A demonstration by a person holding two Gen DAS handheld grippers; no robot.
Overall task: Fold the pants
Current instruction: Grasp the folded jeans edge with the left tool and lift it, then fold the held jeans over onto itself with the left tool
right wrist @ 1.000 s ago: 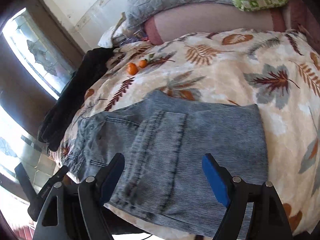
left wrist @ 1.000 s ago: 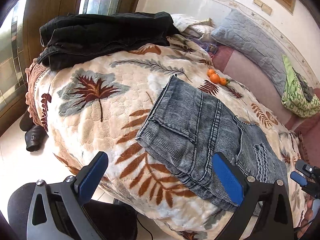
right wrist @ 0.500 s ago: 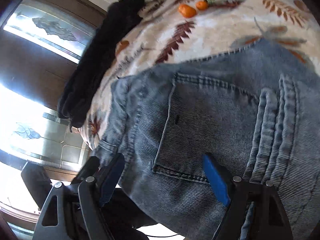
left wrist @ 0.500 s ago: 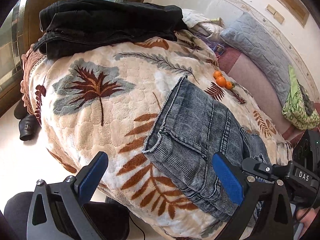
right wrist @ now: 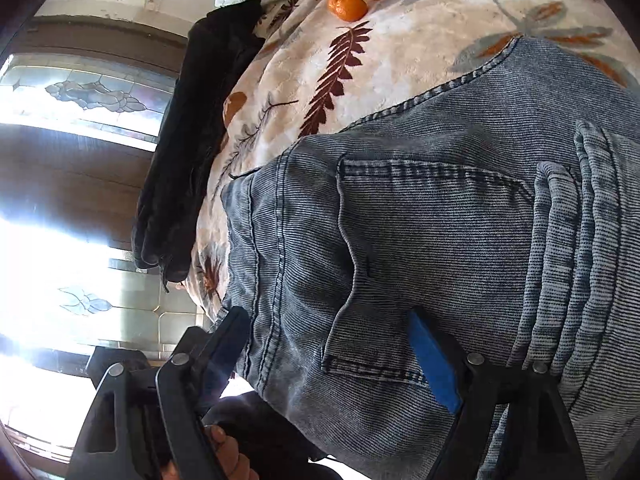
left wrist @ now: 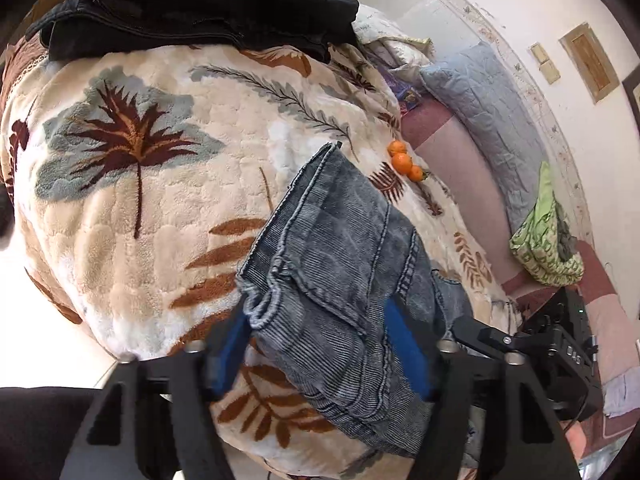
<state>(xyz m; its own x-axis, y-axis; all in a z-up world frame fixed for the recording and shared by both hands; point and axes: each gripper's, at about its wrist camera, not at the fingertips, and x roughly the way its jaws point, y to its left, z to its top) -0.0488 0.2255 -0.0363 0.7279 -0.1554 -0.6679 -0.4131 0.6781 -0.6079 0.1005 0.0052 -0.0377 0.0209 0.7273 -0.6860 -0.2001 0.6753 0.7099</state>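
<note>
Closing in on the cuff end of the folded grey-blue jeans, the left gripper has just been narrowing its jaws, and the denim edge sits between the two blue pads, which now press its sides. The right gripper stands with its jaws wide; the waist end of the jeans, by the back pocket, lies between them, with the right-hand blue pad lying against the cloth and the left-hand one at the hem's edge, not squeezing. The jeans lie folded on a leaf-patterned blanket covering a bed, close to its near edge. Three small oranges rest beyond the jeans, and a dark garment lies at the blanket's far end.
</note>
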